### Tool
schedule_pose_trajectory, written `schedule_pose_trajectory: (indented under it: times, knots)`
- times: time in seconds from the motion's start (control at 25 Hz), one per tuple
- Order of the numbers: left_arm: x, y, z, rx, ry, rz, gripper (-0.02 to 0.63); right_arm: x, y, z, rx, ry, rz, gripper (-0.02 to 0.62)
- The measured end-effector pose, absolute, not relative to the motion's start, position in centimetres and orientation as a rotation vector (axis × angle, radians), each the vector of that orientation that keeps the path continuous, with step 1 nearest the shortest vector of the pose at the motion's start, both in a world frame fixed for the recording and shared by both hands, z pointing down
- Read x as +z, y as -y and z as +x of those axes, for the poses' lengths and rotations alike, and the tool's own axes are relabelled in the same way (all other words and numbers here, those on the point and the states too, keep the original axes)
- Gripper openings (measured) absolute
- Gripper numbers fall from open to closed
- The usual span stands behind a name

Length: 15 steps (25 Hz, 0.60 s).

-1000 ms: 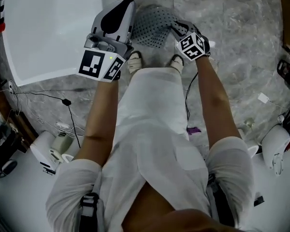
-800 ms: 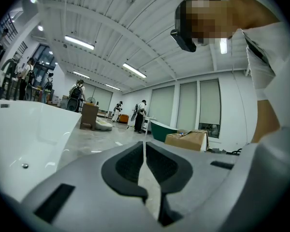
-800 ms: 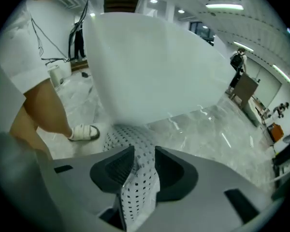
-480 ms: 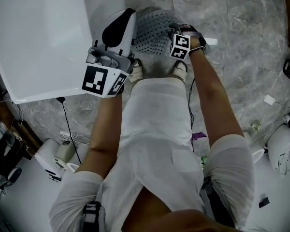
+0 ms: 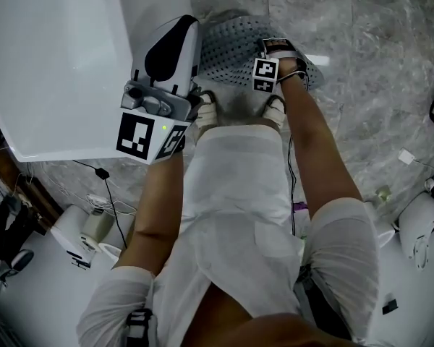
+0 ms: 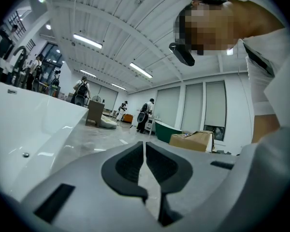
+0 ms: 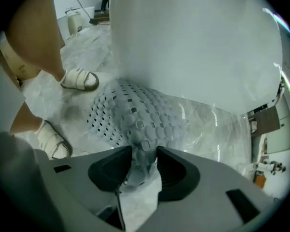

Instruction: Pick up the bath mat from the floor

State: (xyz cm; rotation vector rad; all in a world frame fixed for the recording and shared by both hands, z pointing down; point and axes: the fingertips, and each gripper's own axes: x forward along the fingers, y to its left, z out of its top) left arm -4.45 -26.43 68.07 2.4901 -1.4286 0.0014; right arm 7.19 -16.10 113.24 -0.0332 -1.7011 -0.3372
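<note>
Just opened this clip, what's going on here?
A person stands beside a white bathtub on a grey marble floor, a tool in each hand. The right tool reaches down to the grey perforated rubber bath mat; a bunched edge sits between its opening jaws. Most of the mat lies on the floor. The left tool is shut and empty, held clear of it.

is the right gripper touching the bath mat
Touching: the right gripper view shows the bath mat bunched against both pads as the right gripper opens its jaws.
</note>
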Motion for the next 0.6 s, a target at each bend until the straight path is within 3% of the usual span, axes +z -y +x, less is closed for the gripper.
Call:
schedule_pose_trajectory:
  times: [0.08,0.32,0.6]
  knots:
    - [68.3,26.4,-4.4,-0.006,1.422,2.484,0.023,113.4,16.6,6.8,-0.383,1.677,-0.029,0.147]
    - [68.0,26.2,-4.6,-0.012,1.410,2.449,0.023,112.2,15.8,7.6,-0.223,1.635,-0.029,0.104]
    - [64.5,25.4,-4.4,-0.010,1.406,2.417,0.023,104.7,15.4,9.4,-0.088,1.681,0.122,0.066]
